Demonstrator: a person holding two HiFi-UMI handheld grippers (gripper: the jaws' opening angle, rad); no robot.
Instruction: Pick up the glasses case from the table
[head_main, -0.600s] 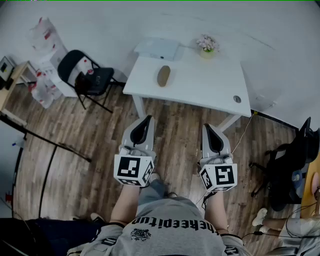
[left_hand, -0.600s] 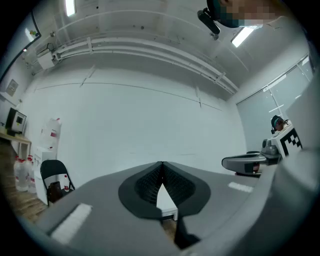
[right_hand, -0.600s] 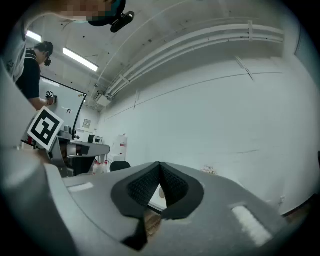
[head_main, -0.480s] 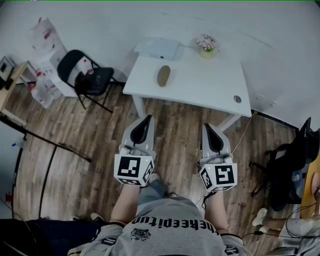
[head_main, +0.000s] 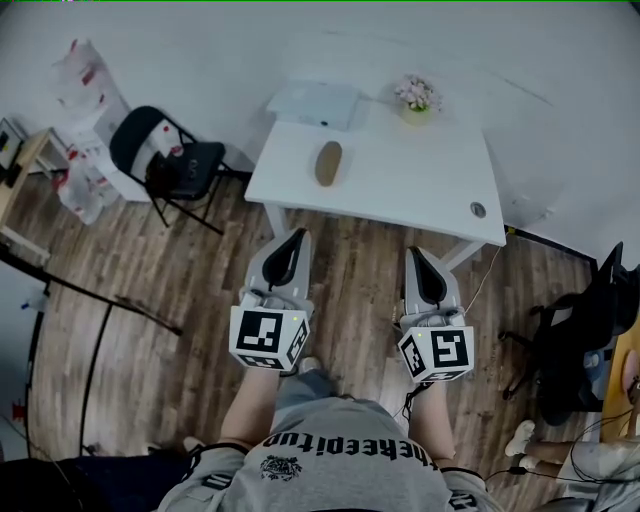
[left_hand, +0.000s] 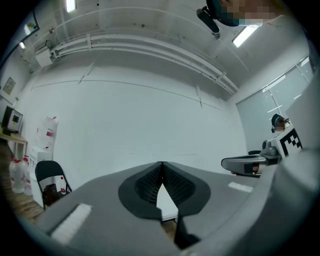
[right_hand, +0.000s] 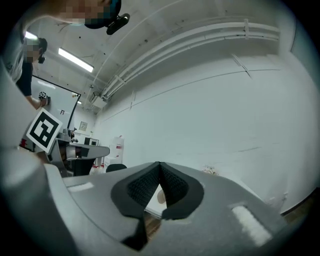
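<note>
L gripper is gripping nothing. Its jaws are pressing tip to tip, w/ only a slim gap lower down, and a bit of white table is showing thru it in the left gripper view. R gripper is doing the same: tips meeting, nothing between them. Thru its gap, in the right gripper view, the glasses case is peeking as a small brown oval. Both are pointing fwd, approx level, side by side over the wood floor, well short of the table.

The glasses case is lying on the table's left part, approx mid-depth. It's sitting apart from the flat white item at the far-left corner, the flower pot at the far edge & a small round thing near the front-right corner.

Vs. half a sec ago, table & case are sitting a touch lower in the head view, and the folding chair is drifting too. The grippers are keeping the same spot in frame, jaws unchanged. So the person seems to be moving in toward the table.

For the task, the approach is only just starting. The case is lying untouched, and whichever claw goes in is needing to open first. L gripper is lining up nearer to it.
</note>
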